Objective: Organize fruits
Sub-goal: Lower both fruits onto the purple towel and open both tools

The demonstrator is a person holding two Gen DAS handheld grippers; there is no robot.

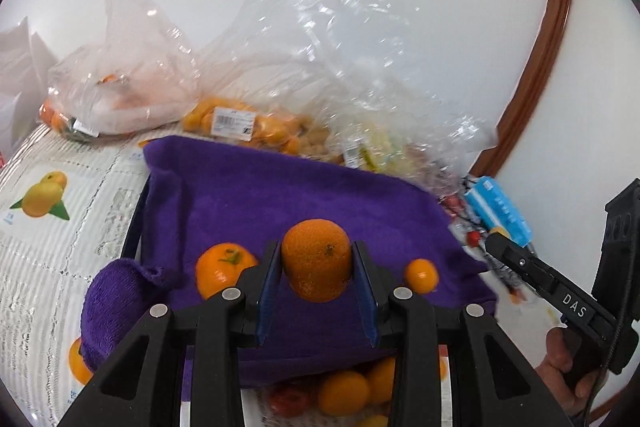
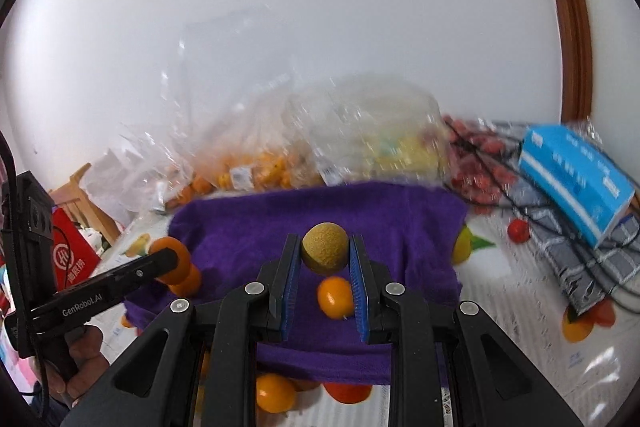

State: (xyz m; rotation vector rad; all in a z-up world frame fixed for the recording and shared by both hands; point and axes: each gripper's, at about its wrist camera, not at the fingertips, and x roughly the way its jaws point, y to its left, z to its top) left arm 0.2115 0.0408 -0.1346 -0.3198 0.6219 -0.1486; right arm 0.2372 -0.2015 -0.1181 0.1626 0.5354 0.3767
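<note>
My left gripper [image 1: 316,263] clamps a big orange [image 1: 316,259] between its blue pads, held over the purple towel [image 1: 280,195]. My right gripper [image 2: 325,255] pinches a small brownish-yellow fruit [image 2: 325,253] above that towel. A stemmed mandarin [image 1: 224,267] lies at nine o'clock of the big orange, a kumquat [image 1: 421,275] at three. Farther off, at twelve, lie clear bags of fruit [image 1: 240,123]; a blue box [image 2: 576,179] sits at two.

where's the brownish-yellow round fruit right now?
In the right wrist view, the brownish-yellow fruit is clamped in the right gripper, held above the purple towel with a small orange lying just below it.
</note>
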